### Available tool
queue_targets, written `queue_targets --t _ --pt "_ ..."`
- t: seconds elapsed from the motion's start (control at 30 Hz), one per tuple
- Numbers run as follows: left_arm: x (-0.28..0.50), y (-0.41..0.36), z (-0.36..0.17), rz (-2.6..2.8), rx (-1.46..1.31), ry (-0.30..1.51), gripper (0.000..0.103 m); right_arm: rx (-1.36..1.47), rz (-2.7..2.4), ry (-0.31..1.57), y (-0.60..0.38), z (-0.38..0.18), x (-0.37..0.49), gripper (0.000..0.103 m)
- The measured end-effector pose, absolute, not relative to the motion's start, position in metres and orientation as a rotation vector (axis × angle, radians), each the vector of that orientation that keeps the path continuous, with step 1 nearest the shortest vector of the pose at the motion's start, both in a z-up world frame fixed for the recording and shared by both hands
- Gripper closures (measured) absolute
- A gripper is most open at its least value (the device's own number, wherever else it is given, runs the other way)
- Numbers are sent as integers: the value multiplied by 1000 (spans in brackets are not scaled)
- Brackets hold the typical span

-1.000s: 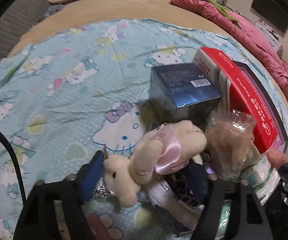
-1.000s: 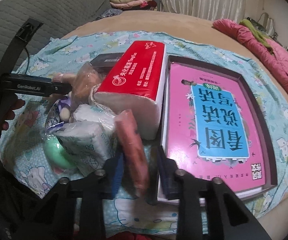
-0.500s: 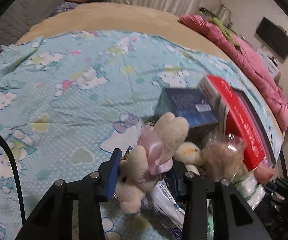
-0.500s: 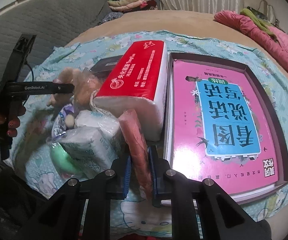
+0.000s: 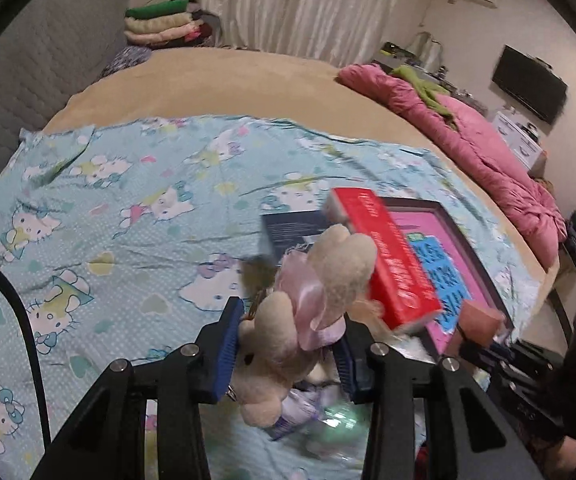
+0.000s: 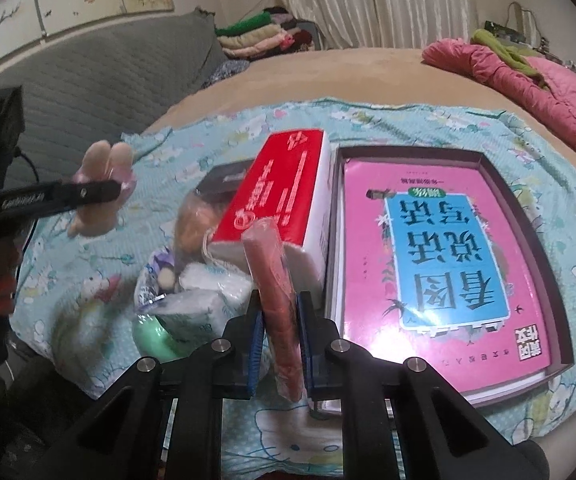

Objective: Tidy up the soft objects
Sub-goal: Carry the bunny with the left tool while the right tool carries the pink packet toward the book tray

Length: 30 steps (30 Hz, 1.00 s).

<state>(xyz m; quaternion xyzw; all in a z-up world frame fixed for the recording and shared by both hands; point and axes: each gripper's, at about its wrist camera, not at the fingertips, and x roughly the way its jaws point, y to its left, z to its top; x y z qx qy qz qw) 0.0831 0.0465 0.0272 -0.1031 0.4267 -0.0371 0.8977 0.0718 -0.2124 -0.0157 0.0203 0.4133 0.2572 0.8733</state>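
Squeezing the plush bunny [image 5: 308,320] around its middle, the left gripper [image 5: 288,344] held it above the patterned bedsheet [image 5: 128,216]; light and squashy, it suited a body grip. The right gripper's [image 6: 280,340] fingers were clamped on a soft pink roll [image 6: 274,280]. What that roll was stayed unclear.

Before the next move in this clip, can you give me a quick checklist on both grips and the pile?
1. Left gripper shut on the plush toy: ok.
2. Plush toy lifted off the blue printed sheet: ok, seen in the right wrist view.
3. Right gripper shut on the pink roll: ok.
4. Pink roll clear of the red tissue pack: cannot tell.
5. Open sheet area beside the pile for setting items down: ok.
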Motion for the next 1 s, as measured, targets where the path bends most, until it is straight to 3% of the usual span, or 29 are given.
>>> queue_targets --t 0.6,1.0 --pt "56 -77 43 -232 -89 913 61 233 438 763 -284 19 74 87" --pt "77 -143 30 -325 -25 983 61 326 300 782 -334 7 92 87"
